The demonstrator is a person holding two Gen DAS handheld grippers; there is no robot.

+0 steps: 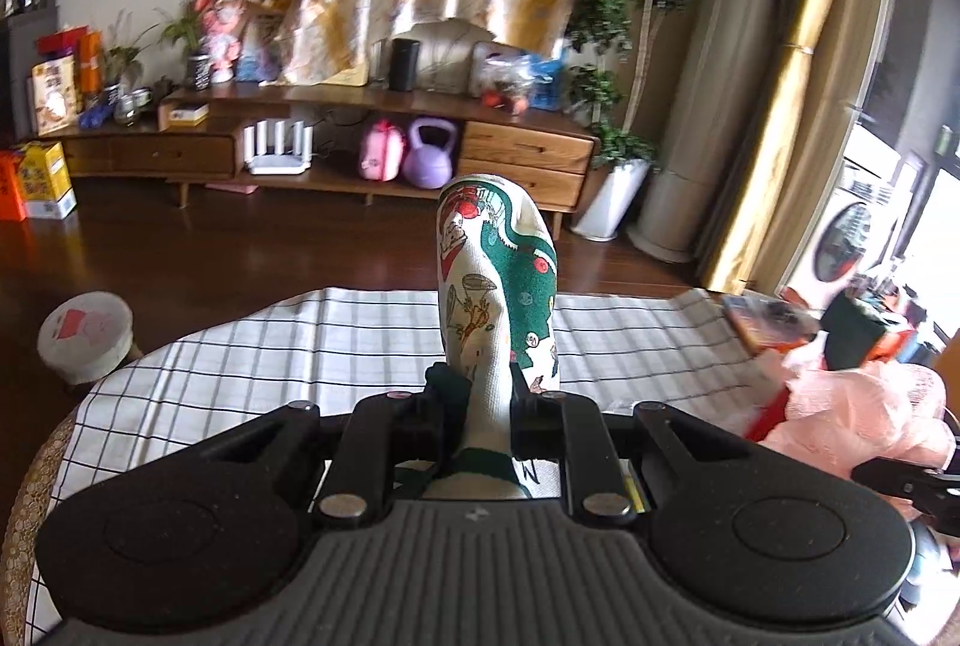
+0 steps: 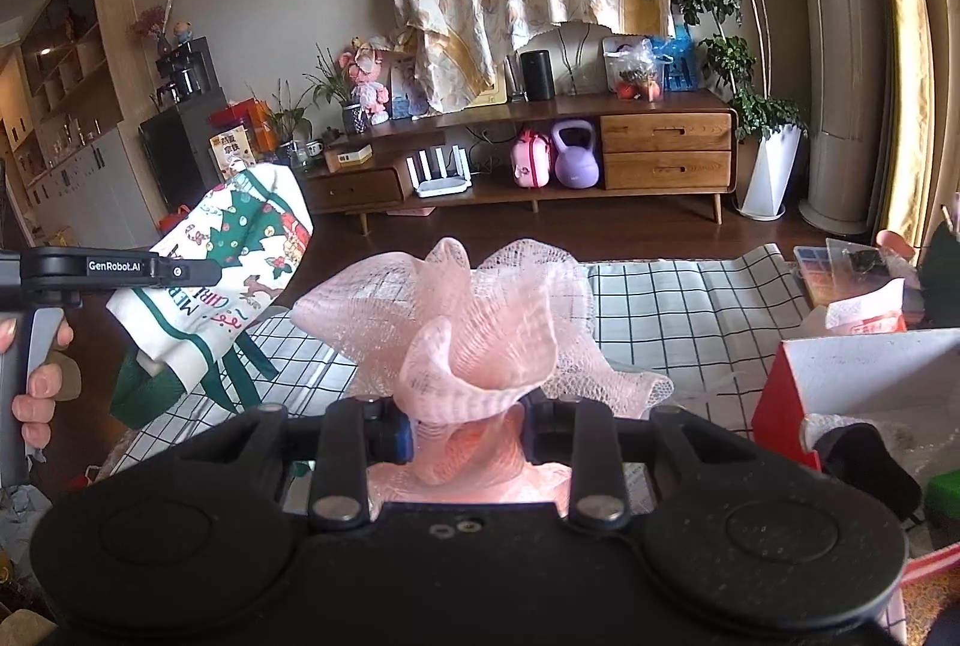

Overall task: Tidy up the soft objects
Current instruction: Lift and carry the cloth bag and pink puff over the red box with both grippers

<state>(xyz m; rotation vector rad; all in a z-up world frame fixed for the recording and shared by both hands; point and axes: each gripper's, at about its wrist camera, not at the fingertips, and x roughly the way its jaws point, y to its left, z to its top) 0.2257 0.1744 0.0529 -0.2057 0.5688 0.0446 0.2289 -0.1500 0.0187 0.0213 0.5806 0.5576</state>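
Observation:
My left gripper (image 1: 480, 400) is shut on a white and green Christmas-print cloth (image 1: 498, 286), which sticks up above the checked tablecloth (image 1: 270, 346). The cloth also shows in the right wrist view (image 2: 240, 262), held by the left gripper (image 2: 180, 271) at the left. My right gripper (image 2: 468, 424) is shut on a pink mesh bath sponge (image 2: 462, 310) and holds it over the tablecloth (image 2: 690, 298). The sponge also shows at the right edge of the left wrist view (image 1: 864, 406).
A red and white box (image 2: 858, 376) stands open at the right. A tray of small items (image 2: 840, 268) lies behind it. A white stool (image 1: 87, 334) stands on the floor at the left. A wooden TV cabinet (image 2: 600, 154) lines the far wall.

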